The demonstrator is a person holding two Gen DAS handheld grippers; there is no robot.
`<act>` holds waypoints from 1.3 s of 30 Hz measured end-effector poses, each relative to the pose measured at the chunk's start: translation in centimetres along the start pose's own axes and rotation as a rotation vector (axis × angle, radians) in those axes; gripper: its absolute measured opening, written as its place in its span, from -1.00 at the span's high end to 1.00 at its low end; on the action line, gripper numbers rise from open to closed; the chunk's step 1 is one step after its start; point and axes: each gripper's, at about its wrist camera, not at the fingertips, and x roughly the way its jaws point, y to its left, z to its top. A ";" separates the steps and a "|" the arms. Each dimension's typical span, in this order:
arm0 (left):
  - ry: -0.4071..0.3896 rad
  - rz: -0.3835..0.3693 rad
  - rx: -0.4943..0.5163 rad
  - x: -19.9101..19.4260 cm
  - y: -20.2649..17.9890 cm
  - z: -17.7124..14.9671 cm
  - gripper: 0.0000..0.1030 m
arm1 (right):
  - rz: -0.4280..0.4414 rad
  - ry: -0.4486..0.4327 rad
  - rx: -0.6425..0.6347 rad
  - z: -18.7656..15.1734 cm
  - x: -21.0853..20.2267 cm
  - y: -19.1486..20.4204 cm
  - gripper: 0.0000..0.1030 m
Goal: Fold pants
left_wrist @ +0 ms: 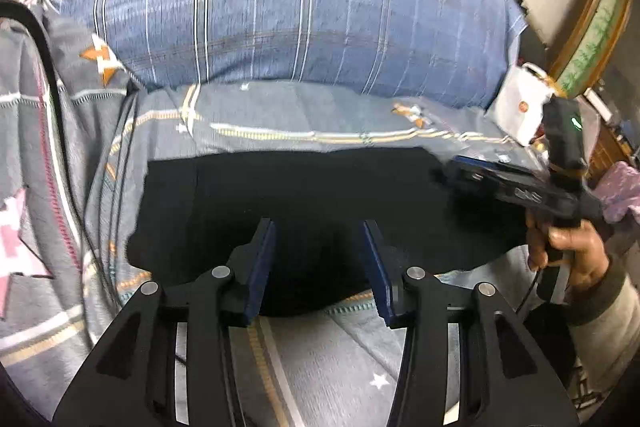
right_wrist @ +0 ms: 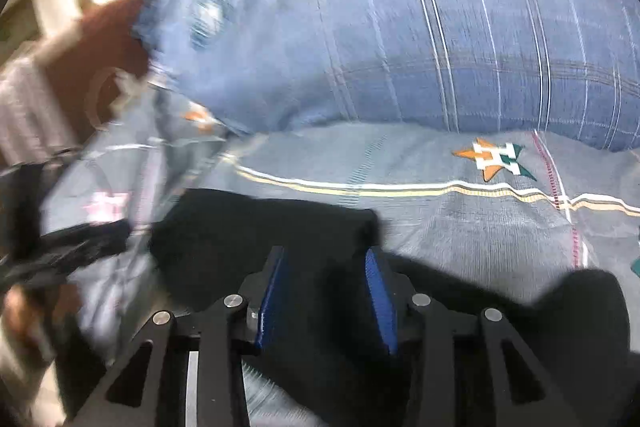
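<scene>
The black pants (left_wrist: pixel 320 187) lie as a flat dark slab on the grey patterned bed sheet (left_wrist: pixel 320 123). My left gripper (left_wrist: pixel 318 225) hovers over their near edge. Its blue pads stand apart, with only cloth below them. In the right wrist view the pants (right_wrist: pixel 248 227) fill the lower middle. My right gripper (right_wrist: pixel 324 253) is low over them, its pads also apart and nothing pinched between them. A person's hand (left_wrist: pixel 568 247) holds the right gripper's handle at the pants' right end. The right wrist view is blurred at its left side.
A big blue striped pillow or quilt (left_wrist: pixel 280 7) bulges just behind the pants. A white bag (left_wrist: pixel 520 107) sits at the far right of the bed. A black cable (left_wrist: pixel 52 87) runs down the left side. The star-printed sheet (right_wrist: pixel 500 211) stretches right of the pants.
</scene>
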 end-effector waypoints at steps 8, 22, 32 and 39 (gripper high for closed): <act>0.084 0.008 -0.025 3.3 0.1 -2.3 0.16 | -0.085 0.000 0.010 0.6 3.3 -0.3 0.83; 0.025 -0.120 0.007 3.6 -6.9 1.2 -0.21 | -0.290 -0.137 0.194 -5.1 -10.8 -10.8 -0.01; 0.042 -0.070 0.071 8.4 -12.7 2.2 -0.21 | -0.379 -0.105 0.276 -7.5 -11.1 -16.5 -0.01; 0.054 -0.042 0.100 10.2 -14.0 2.4 -0.21 | -0.341 -0.075 0.308 -7.7 -9.6 -18.3 -0.02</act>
